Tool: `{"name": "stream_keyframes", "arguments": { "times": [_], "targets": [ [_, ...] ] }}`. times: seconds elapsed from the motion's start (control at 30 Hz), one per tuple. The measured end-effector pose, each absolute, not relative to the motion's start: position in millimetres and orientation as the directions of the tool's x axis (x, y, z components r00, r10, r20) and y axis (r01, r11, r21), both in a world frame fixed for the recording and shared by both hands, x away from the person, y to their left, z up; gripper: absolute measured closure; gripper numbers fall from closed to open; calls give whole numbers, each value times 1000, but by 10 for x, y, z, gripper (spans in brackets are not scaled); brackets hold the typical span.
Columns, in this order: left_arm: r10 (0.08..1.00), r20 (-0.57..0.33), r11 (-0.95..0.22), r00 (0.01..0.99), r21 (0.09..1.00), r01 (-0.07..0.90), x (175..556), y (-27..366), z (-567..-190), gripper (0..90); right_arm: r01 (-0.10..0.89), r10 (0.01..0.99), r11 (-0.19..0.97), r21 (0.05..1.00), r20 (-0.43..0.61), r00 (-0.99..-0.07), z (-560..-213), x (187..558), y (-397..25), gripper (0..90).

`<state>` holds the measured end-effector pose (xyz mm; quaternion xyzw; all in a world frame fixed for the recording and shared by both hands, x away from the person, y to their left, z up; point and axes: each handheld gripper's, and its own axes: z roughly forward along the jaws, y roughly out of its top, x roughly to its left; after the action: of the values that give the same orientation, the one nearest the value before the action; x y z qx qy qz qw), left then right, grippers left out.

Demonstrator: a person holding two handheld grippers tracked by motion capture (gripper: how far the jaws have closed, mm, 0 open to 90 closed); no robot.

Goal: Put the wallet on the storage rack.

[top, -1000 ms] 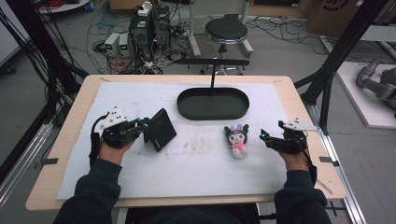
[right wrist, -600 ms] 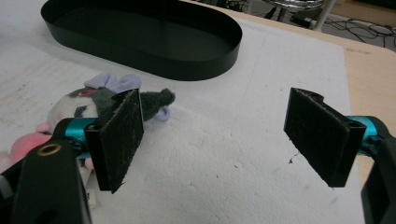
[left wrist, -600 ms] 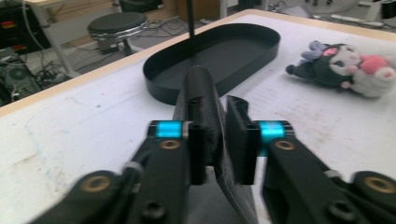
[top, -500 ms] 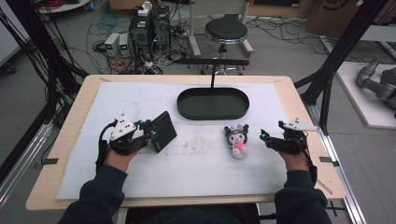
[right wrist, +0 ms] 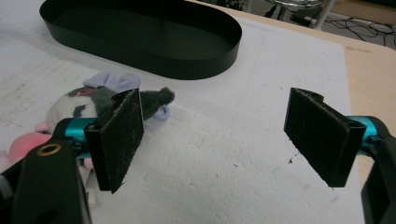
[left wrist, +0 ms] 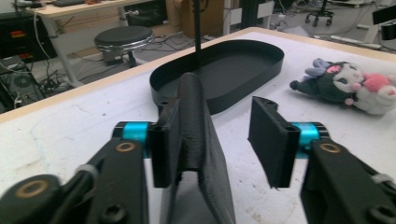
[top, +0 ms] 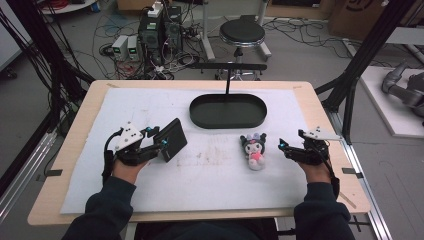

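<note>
A black wallet-like case (top: 170,139) stands on edge on the white mat, left of centre. My left gripper (top: 156,140) is open around it. In the left gripper view the case (left wrist: 196,121) rests against the left jaw, with a gap to the right jaw of that gripper (left wrist: 217,135). A dark plush toy with a pink front (top: 253,148) lies right of centre. My right gripper (top: 286,149) is open just to its right, apart from it. In the right gripper view the toy (right wrist: 93,95) shows behind the left jaw, and nothing sits inside the gripper (right wrist: 215,126).
A black oval tray (top: 227,121) sits empty at the back centre of the mat (top: 210,175), also seen as the tray (left wrist: 261,65) and the tray (right wrist: 154,63). A black T-shaped stand (top: 227,67) rises behind it. Wooden table edges (top: 345,165) frame the mat.
My left gripper has moved right, and its jaws now straddle the black case. The right gripper and the plush toy have stayed put.
</note>
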<state>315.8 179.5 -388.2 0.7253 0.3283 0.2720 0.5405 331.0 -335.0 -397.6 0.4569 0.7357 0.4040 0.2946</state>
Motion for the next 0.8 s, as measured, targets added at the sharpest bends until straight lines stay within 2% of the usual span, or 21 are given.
{"name": "stream_keyframes", "arguments": {
  "times": [0.07, 0.1, 0.13, 0.27, 0.43, 0.57, 0.8],
  "targets": [
    [775, 43, -196, 630, 965, 175, 3161, 1811, -3880, 445, 434, 910, 257, 863, -64, -409, -3976, 3311, -3351, 204],
    [784, 47, -189, 619, 968, 166, 3161, 1817, -3876, 445, 434, 910, 257, 863, -64, -409, -3976, 3311, -3351, 204],
    [788, 51, -185, 613, 970, 157, 3163, 1828, -3872, 373, 435, 910, 256, 863, -64, -409, -3976, 3311, -3354, 204],
    [819, 33, -164, 573, 970, 178, 3194, 1866, -3885, 232, 436, 910, 258, 862, -65, -409, -3977, 3311, -3356, 204],
    [829, -48, -104, 558, 966, 238, 3276, 1962, -3977, 185, 435, 910, 258, 863, -65, -409, -3977, 3311, -3354, 204],
    [833, -97, -70, 544, 958, 278, 3320, 1993, -4044, 184, 441, 910, 255, 861, -59, -411, -3984, 3314, -3348, 204],
    [818, -69, -144, 571, 937, 319, 3374, 1775, -4186, 184, 441, 908, 258, 859, -60, -414, -3988, 3319, -3343, 204]
  ]
}}
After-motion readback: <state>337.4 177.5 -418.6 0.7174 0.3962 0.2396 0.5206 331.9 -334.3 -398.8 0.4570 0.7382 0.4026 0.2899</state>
